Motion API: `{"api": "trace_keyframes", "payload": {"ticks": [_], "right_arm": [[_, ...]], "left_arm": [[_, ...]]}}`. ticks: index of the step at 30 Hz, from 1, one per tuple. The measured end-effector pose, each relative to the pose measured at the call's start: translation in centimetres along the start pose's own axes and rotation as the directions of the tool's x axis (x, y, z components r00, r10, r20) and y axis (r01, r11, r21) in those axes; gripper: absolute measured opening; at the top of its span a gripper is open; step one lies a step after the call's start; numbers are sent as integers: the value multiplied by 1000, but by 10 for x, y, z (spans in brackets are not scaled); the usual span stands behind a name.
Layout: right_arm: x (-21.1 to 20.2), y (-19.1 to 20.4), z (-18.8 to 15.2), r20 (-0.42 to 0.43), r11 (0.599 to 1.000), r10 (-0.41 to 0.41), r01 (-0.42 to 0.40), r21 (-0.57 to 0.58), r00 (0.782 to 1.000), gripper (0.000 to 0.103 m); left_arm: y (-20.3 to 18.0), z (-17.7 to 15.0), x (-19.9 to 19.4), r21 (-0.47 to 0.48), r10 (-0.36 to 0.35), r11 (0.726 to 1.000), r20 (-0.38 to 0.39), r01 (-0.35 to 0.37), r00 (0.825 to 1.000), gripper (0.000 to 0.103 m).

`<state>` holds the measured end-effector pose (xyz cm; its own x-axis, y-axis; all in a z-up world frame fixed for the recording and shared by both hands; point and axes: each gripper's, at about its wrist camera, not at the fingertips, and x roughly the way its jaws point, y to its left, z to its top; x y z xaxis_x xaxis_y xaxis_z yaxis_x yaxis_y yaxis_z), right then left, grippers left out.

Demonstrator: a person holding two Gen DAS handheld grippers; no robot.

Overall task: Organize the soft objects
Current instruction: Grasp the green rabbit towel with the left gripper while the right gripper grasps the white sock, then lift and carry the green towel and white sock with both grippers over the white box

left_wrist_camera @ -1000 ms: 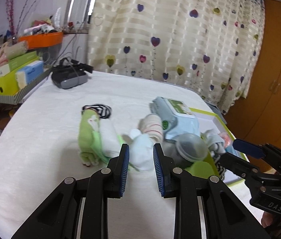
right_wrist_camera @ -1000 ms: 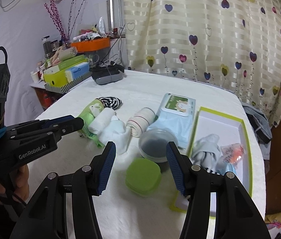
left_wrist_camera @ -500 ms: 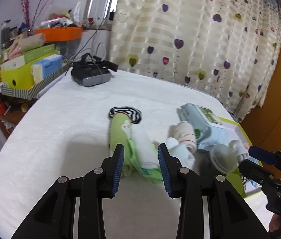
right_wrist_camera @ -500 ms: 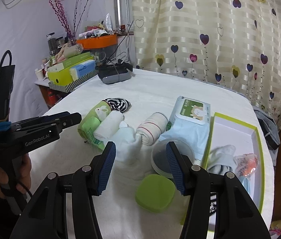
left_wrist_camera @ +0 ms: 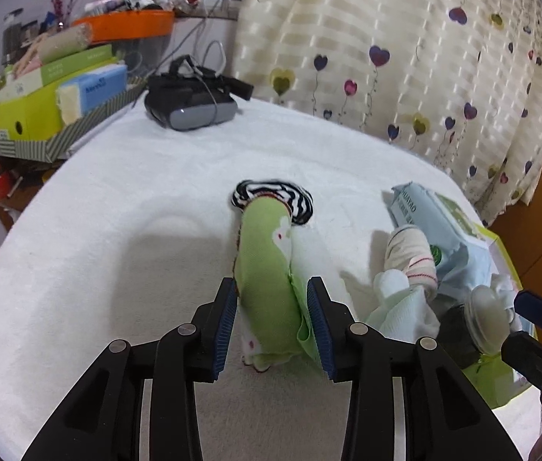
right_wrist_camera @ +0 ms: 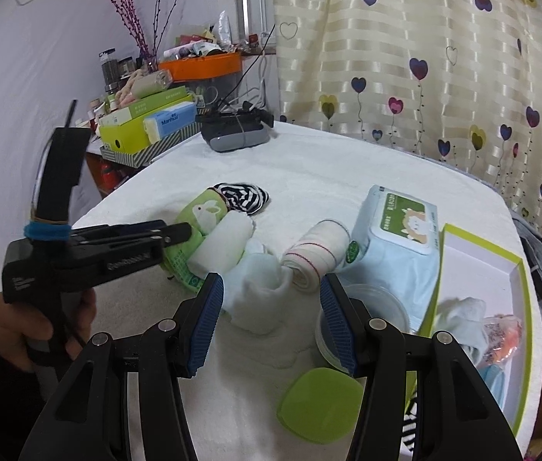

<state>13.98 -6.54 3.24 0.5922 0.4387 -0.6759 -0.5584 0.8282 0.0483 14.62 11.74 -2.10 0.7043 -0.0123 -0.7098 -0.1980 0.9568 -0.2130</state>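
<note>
Far left there's a hand holding the left gripper, which sits low over the white table. Its jaws are apart and straddle the near end of the green roll; the pads look just shy of the cloth, so no real squeeze. Behind the roll lies a striped sock, touching its far end. A white roll leans on the green one's right side, then a pale sock, then a cream roll against the wipes pack. The right gripper hangs wide open over the pale sock, empty. Near it are a clear tub and a green lid. Far right is a tray with cloth bits inside
</note>
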Motion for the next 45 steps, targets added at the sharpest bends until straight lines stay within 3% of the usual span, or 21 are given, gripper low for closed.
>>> {"api": "trace_keyframes", "payload": {"ticks": [6, 9, 14, 24, 30, 40, 43, 45], "right_arm": [[12, 3, 3, -23, 1000, 15, -16, -9, 1000, 53], [21, 7, 3, -43, 1000, 19, -20, -15, 999, 53], [33, 15, 6, -73, 999, 15, -17, -35, 997, 53], [60, 26, 5, -159, 998, -19, 10, -59, 987, 53], [74, 31, 4, -204, 997, -39, 24, -77, 978, 54], [94, 33, 0, -255, 993, -63, 35, -114, 965, 53], [91, 37, -1, -239, 991, -52, 22, -130, 970, 36], [88, 35, 0, -228, 992, -46, 18, -122, 973, 33]], "left_arm": [[5, -4, 14, -27, -6, 1000, -29, 5, 1000, 36], [8, -6, 17, -47, -31, 998, -38, 30, 999, 25], [15, -9, 10, -71, -47, 996, -22, 46, 999, 21], [32, -14, -14, -105, -66, 992, 14, 67, 998, 23], [40, -11, -15, -126, -49, 991, 32, 52, 998, 30], [48, -4, 5, -130, -47, 991, -16, 45, 999, 33], [45, -1, 13, -123, -54, 991, -58, 46, 997, 33], [44, 2, 14, -119, -44, 992, -54, 38, 998, 33]]}}
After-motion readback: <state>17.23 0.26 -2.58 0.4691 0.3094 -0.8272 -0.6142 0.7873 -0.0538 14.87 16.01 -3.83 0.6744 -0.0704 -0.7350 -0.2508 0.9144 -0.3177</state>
